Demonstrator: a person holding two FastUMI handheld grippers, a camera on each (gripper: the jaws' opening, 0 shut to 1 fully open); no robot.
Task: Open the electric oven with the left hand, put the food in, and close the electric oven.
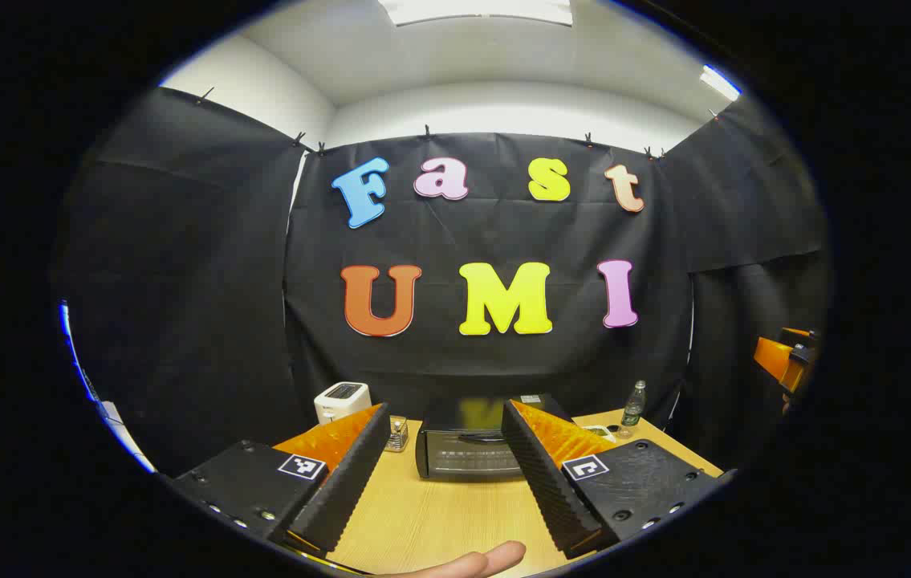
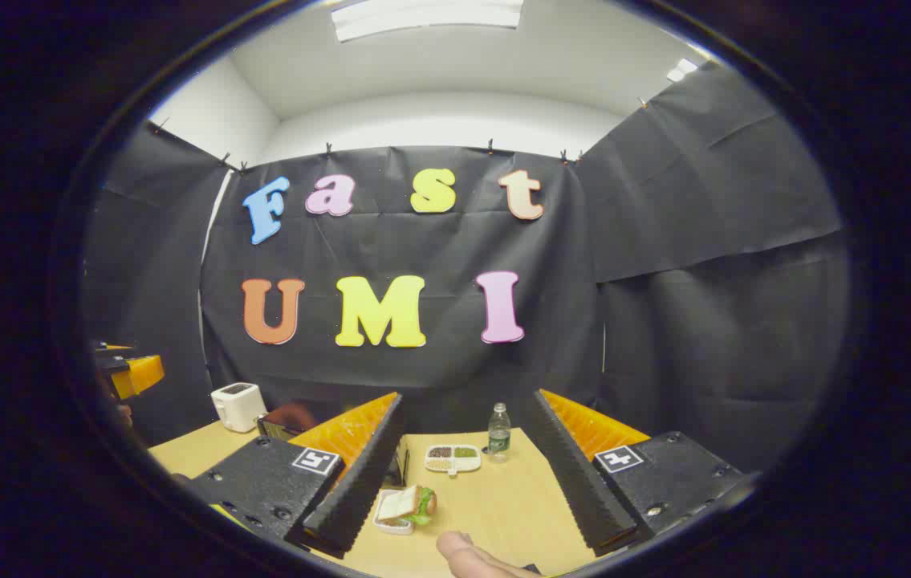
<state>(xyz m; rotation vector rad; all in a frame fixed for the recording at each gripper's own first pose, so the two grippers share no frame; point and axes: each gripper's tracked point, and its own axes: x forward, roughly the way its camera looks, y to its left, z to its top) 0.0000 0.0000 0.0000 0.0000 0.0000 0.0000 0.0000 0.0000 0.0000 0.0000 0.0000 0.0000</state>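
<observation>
A black electric oven (image 1: 467, 453) stands with its door closed at the back of the wooden table (image 1: 439, 514), straight ahead between the fingers of my left gripper (image 1: 443, 474), which is open and held well short of it. In the right gripper view a sandwich on a small white dish (image 2: 404, 508) lies on the table just right of the left finger. My right gripper (image 2: 463, 482) is open above the table with nothing between its fingers. The oven's edge (image 2: 270, 425) peeks out behind the left finger. The other gripper (image 2: 130, 373) shows at the far left.
A white toaster (image 1: 341, 400) stands left of the oven, a small glass jar (image 1: 396, 435) beside it. A plastic bottle (image 2: 498, 433) and a divided white dish with fillings (image 2: 452, 457) sit at the table's back. A fingertip (image 1: 471, 560) shows at the bottom edge.
</observation>
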